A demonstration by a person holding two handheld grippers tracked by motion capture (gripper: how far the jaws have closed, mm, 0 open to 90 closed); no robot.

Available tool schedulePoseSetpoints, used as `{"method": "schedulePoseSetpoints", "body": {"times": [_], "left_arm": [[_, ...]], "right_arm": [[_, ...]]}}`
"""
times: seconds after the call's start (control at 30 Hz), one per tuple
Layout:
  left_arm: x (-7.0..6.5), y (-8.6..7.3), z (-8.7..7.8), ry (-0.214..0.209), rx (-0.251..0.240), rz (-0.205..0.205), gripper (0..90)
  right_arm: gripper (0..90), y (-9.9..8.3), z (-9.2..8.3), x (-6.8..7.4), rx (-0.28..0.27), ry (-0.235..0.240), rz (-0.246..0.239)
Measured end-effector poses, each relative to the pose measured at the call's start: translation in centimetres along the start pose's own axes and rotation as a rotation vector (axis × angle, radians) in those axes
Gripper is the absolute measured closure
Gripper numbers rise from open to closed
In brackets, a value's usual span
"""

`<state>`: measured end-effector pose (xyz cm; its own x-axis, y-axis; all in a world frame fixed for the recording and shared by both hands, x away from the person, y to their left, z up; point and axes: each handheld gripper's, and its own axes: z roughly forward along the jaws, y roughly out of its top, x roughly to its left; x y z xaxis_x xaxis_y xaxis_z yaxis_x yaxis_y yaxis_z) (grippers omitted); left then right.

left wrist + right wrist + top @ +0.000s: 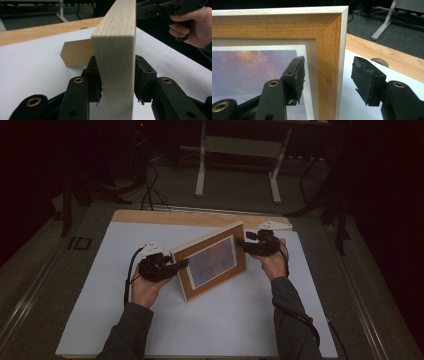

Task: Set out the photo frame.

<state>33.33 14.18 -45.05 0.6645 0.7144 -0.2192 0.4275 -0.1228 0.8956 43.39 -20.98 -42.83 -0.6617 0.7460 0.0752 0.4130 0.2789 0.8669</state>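
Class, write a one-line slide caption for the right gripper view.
Open right hand-held gripper straddling the side rail of an upright light-wood picture frame holding a purple sunset print, above white paper.

Dark room, grey floor [235, 200], white table-legs [201, 175]

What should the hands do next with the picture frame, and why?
Probably draw both grippers slowly away. The picture frame stands upright on the white table, its back stand out. The right gripper is open and clear of the frame's edge; the left gripper straddles the other edge, seemingly barely gripping.
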Motion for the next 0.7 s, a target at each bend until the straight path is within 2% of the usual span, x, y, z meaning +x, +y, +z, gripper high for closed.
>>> {"method": "schedulePoseSetpoints", "body": {"times": [0.03,0.1,0.13,0.17,0.4,0.43,0.53,0.7], "left_arm": [[0.0,0.0,-0.1,0.015,-0.002,0.010,64.8],[0.1,0.2,-0.2,-0.008,0.010,0.016,68.2],[0.0,0.3,-0.1,-0.005,0.015,0.028,69.0],[0.1,0.4,-0.1,-0.006,0.029,0.040,69.0],[0.6,0.9,0.0,-0.040,0.060,0.055,69.3],[0.8,0.9,0.1,-0.048,0.067,0.061,69.3],[1.0,1.2,0.2,-0.054,0.080,0.073,69.2],[1.6,1.6,0.6,-0.040,0.093,0.077,69.3]], "right_arm": [[41.9,0.0,0.1,0.0,0.001,0.004,0.003],[40.6,0.1,0.5,-0.1,0.010,0.021,-0.002],[39.0,0.1,0.7,-0.2,0.012,0.034,-0.007],[37.6,0.2,0.8,-0.2,0.013,0.041,-0.005],[31.6,0.9,1.7,-0.2,0.025,0.076,-0.017],[30.8,1.0,2.0,-0.2,0.032,0.094,-0.015],[31.3,1.0,2.1,-0.6,0.021,0.135,0.007],[37.9,0.9,1.7,-0.8,0.032,0.121,0.011]]}}
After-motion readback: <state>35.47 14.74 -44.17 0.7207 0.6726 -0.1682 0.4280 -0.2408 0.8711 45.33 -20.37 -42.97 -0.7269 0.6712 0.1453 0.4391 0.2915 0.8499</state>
